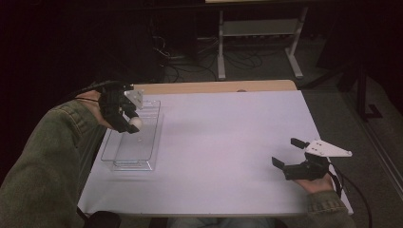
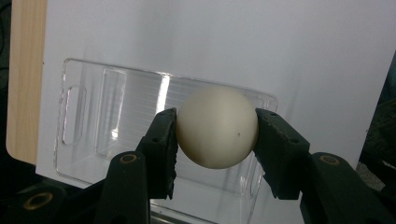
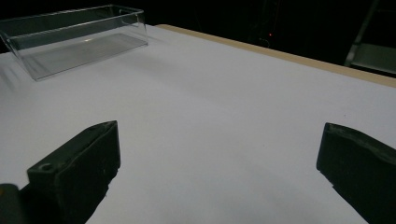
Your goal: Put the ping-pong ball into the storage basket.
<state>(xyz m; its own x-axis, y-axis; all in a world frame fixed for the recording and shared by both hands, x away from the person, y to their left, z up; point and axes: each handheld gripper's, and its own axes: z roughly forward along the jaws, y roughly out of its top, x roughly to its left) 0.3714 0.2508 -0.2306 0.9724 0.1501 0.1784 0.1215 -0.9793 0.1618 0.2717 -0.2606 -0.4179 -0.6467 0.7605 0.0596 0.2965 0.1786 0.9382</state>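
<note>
Item: white ball (image 2: 217,127), being pinched by left gripper (image 2: 215,140) above clear plastic bin (image 2: 88,121). Right gripper (image 3: 219,163) idling, jaws apart. Risk: ball bouncing out if released high.

A white ball (image 2: 217,127) is clamped between the left gripper's (image 2: 216,140) jaws, held above a clear plastic tray (image 2: 88,112) on the white bench (image 2: 233,42).

Ball (image 2: 217,127) off-white, one tiny dark speck. Tray (image 1: 124,151) clear plastic. Table (image 1: 228,142) white, light wood edge strip. Both grippers black, left gripper (image 1: 128,122), right gripper (image 1: 287,153), with grey top plates. Sleeves (image 1: 43,161) olive green. Floor dark grey.
</note>
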